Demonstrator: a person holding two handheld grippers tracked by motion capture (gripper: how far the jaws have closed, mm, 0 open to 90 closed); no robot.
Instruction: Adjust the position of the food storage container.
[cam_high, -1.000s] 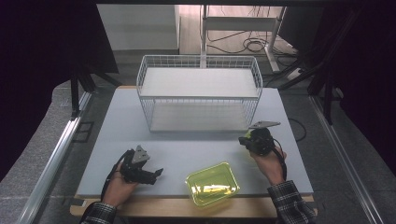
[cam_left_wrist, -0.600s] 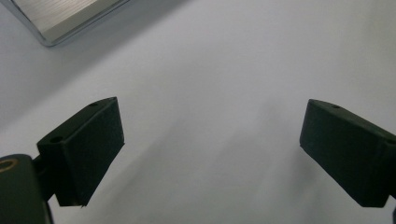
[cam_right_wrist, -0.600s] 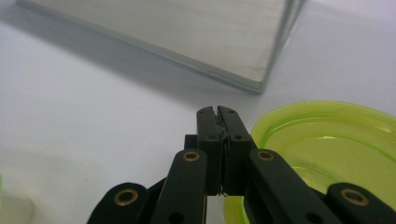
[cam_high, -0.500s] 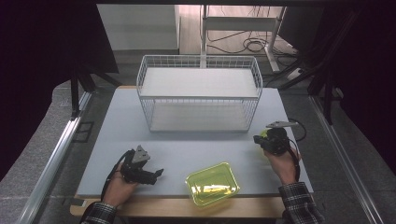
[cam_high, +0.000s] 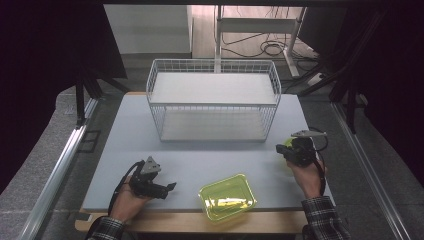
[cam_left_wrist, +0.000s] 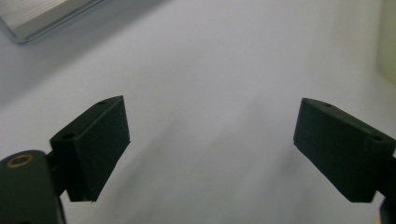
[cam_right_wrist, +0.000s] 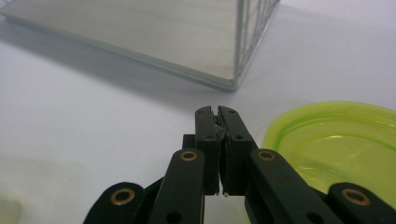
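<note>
Yellow-green tray (cam_high: 227, 197) is lying at the near edge of the surface (cam_high: 210, 160), roughly midway between the two hands, with something pale and elongated lying inside it that is too blurred to identify. Going from big to small: the light grey surface is carrying a white wire basket (cam_high: 212, 100) that is standing toward the far side, upright, with a flat pale panel across its top and another at its base; it is sitting well apart from the tray. In the right gripper view the basket's corner (cam_right_wrist: 236, 70) is rising just beyond the jaws, and the tray's translucent rim (cam_right_wrist: 327, 135) is curving in at the lower right, near the jaws but not touching them. The left tongs (cam_high: 167, 188) are resting low on the surface at the near left, pointing toward the tray and staying clear of it; in the left gripper view (cam_left_wrist: 210, 140) their jaws are standing wide apart with bare surface between them, and they have just been closing a little. The right tongs (cam_high: 280, 149) are sitting at the right side of the surface, level with the basket's front corner; the right gripper view (cam_right_wrist: 218, 116) is showing their jaws pressed together with nothing between them.
</note>
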